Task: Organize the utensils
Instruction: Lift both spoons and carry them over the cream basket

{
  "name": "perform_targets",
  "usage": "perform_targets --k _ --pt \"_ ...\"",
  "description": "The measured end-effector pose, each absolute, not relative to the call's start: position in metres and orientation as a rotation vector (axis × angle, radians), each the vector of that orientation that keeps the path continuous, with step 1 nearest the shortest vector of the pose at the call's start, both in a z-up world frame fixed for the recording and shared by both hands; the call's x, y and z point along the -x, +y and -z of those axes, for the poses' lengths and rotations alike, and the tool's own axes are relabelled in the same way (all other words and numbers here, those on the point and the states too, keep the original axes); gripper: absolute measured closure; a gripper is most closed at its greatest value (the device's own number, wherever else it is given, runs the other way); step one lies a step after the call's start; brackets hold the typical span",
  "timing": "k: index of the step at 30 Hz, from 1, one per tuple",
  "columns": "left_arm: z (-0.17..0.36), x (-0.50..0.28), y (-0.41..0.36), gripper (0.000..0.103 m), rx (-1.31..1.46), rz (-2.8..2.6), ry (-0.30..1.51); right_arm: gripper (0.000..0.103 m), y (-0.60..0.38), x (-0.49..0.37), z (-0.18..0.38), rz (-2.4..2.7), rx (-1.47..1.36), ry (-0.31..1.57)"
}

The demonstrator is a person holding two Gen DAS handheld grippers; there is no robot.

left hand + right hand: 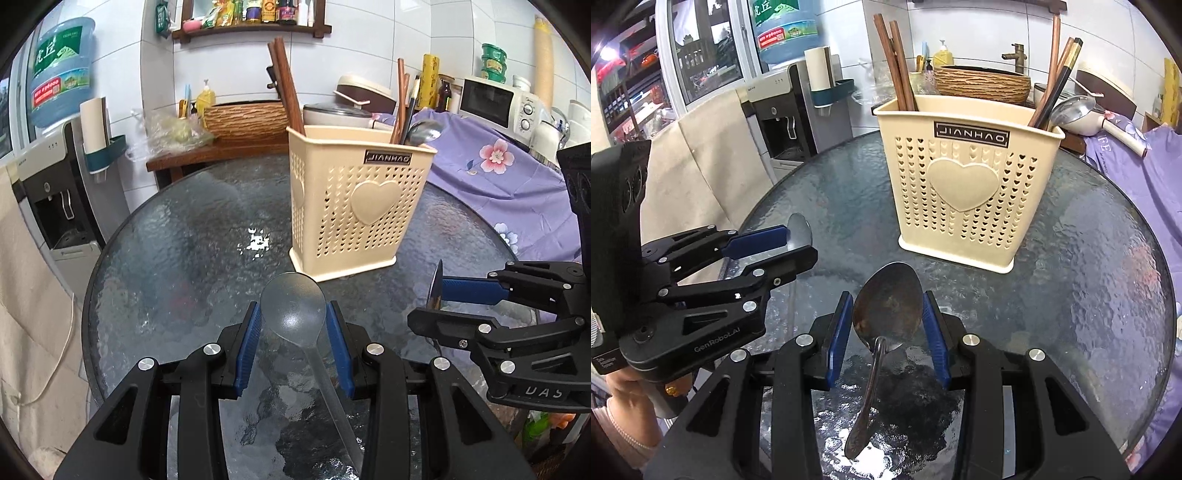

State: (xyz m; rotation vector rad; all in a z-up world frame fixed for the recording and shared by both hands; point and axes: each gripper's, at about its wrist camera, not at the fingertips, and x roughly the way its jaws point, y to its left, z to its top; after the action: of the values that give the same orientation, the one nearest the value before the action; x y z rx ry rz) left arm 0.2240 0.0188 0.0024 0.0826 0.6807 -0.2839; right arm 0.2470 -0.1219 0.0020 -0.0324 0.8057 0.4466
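Observation:
A cream perforated utensil holder (354, 206) with a heart stands on the round glass table (177, 258); it also shows in the right wrist view (967, 184). It holds brown chopsticks (286, 85) and a metal ladle (424, 132). My left gripper (293, 314) is shut on a clear plastic spoon (293, 308) by its bowl, in front of the holder. My right gripper (888, 314) is shut on a tarnished metal spoon (888, 302) by its bowl, handle hanging back. Each gripper shows in the other's view, the right gripper (439, 299) and the left gripper (798, 240).
A water dispenser (55, 192) stands left of the table. A purple flowered cloth (498, 177) covers a surface on the right, with a microwave (498, 107) behind. A woven basket (243, 120) sits on a wooden shelf behind the table.

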Motion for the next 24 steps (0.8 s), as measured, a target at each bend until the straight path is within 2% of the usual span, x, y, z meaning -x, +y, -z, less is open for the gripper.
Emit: perform_targets --k 24 --pt "-0.029 -0.210 0.011 0.067 -0.100 0.314 0.602 0.064 -0.124 -0.237 -0.025 -0.444 0.053 0.746"
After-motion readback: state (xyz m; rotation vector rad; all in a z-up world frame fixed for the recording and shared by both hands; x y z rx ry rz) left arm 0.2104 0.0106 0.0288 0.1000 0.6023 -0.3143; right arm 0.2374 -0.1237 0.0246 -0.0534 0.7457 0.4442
